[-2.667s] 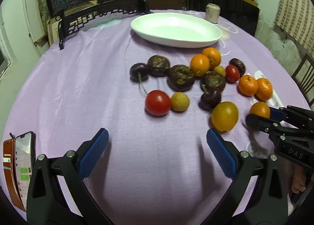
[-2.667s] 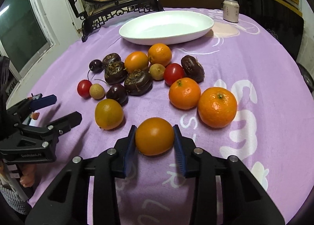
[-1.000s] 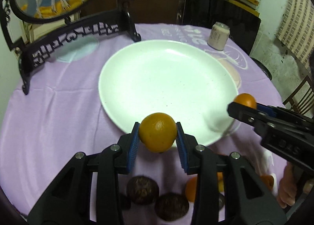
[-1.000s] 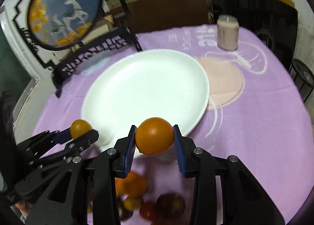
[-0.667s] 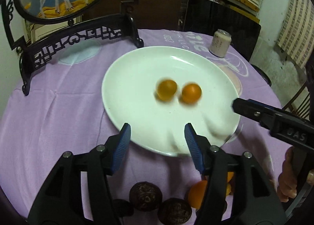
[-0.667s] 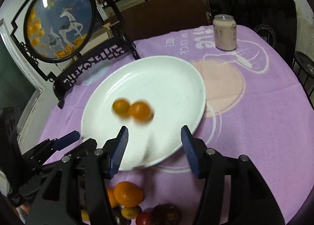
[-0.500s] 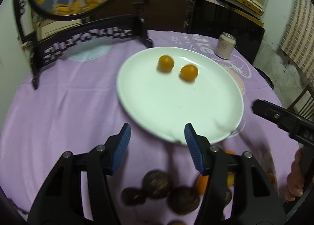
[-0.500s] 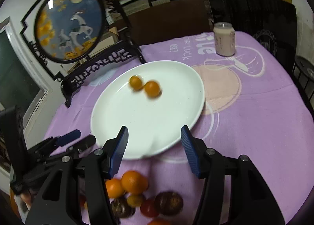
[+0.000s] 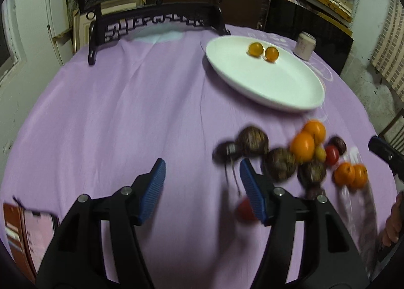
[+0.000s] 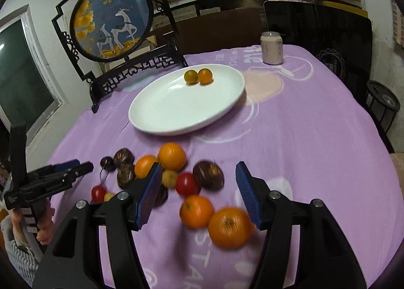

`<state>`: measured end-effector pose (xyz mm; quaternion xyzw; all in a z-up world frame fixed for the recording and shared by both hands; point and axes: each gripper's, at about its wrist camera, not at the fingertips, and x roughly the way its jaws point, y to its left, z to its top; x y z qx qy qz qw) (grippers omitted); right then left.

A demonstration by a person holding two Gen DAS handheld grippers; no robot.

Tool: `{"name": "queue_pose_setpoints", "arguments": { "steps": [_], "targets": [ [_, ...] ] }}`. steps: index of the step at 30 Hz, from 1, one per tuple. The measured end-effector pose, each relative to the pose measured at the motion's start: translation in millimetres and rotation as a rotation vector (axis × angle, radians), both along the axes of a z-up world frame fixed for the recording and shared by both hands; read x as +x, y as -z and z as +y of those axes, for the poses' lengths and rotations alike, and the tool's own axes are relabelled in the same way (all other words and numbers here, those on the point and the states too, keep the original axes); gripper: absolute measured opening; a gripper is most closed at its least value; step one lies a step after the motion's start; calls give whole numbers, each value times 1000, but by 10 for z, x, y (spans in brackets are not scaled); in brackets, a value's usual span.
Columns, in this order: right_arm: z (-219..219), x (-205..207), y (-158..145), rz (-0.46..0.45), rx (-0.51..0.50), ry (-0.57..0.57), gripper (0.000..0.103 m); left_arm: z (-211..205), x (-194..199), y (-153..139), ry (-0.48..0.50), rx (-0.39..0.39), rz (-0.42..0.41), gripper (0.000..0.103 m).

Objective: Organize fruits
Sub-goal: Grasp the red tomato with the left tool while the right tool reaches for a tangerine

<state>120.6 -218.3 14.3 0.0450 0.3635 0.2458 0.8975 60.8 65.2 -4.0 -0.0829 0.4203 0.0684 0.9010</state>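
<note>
The round table wears a purple cloth [image 10: 315, 137]. My right gripper [image 10: 198, 191] hangs open and empty above two tangerines [image 10: 217, 218], and my left gripper [image 9: 202, 186] is open too, with nothing between its blue pads. The mixed fruit pile [image 10: 164, 170] lies just beyond. Farther off, the white plate [image 10: 161, 112] holds two small oranges [image 10: 198, 76]. I judge the next move is to close on the nearest tangerine.

2 oranges [image 9: 263, 51] on white plate [image 9: 277, 87]

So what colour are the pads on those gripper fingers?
Blue, ribbed pads on black arms; clearest in the right wrist view.
</note>
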Motion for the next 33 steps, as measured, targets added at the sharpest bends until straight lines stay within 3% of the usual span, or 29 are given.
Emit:
{"name": "queue_pose_setpoints", "arguments": {
  "steps": [9,19,26,33],
  "targets": [
    [-181,-5,25,46,67,34,61,-502,-236,93,168,131,-16,66],
    [-169,-4,40,61,66,28,61,-480,-161,140,175,111,-4,64],
    [-184,6,47,66,67,32,61,-434,-161,131,186,68,1,44],
    [-197,4,51,66,65,34,61,-374,-211,96,187,52,-1,43]
  ]
}}
